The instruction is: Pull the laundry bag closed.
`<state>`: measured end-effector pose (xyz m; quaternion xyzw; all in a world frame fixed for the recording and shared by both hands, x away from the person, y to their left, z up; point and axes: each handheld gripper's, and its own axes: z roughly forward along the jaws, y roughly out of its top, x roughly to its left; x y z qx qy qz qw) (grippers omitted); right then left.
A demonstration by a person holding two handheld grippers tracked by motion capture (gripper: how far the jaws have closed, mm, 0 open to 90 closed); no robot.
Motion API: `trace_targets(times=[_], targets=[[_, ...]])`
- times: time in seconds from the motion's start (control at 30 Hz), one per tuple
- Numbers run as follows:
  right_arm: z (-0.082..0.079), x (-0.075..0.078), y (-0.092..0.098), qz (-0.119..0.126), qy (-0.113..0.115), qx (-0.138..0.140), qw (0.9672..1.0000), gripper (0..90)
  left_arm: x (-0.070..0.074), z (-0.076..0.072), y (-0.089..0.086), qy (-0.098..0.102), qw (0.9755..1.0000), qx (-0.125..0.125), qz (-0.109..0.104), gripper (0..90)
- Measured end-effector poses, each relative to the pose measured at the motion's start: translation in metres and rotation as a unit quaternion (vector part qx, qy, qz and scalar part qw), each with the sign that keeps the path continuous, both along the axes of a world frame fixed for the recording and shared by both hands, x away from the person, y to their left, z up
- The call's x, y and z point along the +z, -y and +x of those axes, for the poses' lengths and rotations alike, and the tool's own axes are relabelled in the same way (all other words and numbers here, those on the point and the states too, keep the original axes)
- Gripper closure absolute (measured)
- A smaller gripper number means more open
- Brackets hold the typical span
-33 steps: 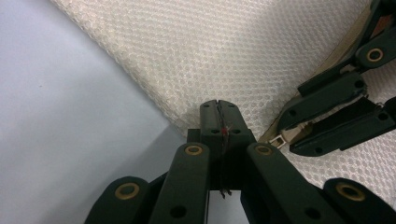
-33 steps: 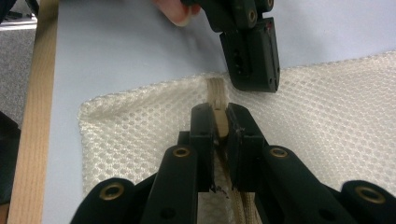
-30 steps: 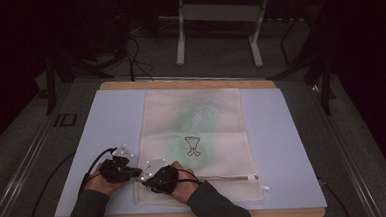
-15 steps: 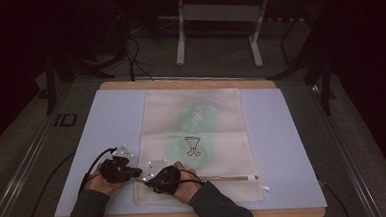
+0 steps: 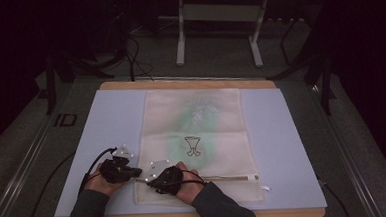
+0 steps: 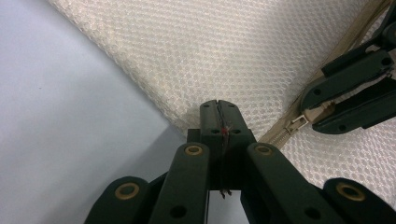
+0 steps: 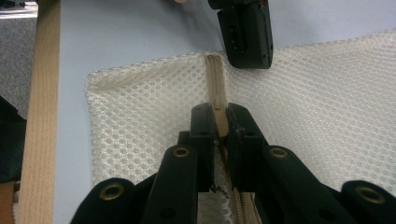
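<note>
Flat on the pale blue table [image 5: 292, 133] lies a cream mesh laundry bag [image 5: 196, 118], its zipper [image 5: 224, 177] running along the near edge, close to the person's side; both grippers work at the near left corner of that bag.

Seen from the high view, the left gripper [image 5: 134, 172] sits at the bag's left edge, and the right gripper [image 5: 152, 179] is just beside it, over the zipper's left end; the two are nearly touching.

Along the left gripper's own view, its jaws are pressed together on the edge of the mesh, where the bag meets the bare table; the zipper pull [image 6: 297, 125] lies a little to one side of them, right at the tips of the other gripper [image 6: 322, 109].

Along the right gripper's view, its jaws are closed on the zipper, the beige tape [image 7: 215, 88] emerging between the tips and running on toward the bag's corner; the left gripper's black jaw tip rests on the mesh just past that end.
</note>
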<state>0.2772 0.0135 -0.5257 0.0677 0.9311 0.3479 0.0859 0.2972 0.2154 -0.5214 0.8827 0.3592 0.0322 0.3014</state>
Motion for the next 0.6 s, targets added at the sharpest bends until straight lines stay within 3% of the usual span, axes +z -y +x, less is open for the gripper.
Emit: trace_targets(times=[0.6], targets=[[-0.0030,0.0017,0.0051,-0.004,0.002,-0.002,1.0000,82.1,0.0001,0.0000,0.0001,0.001,1.0000,-0.001,0.002,90.0]])
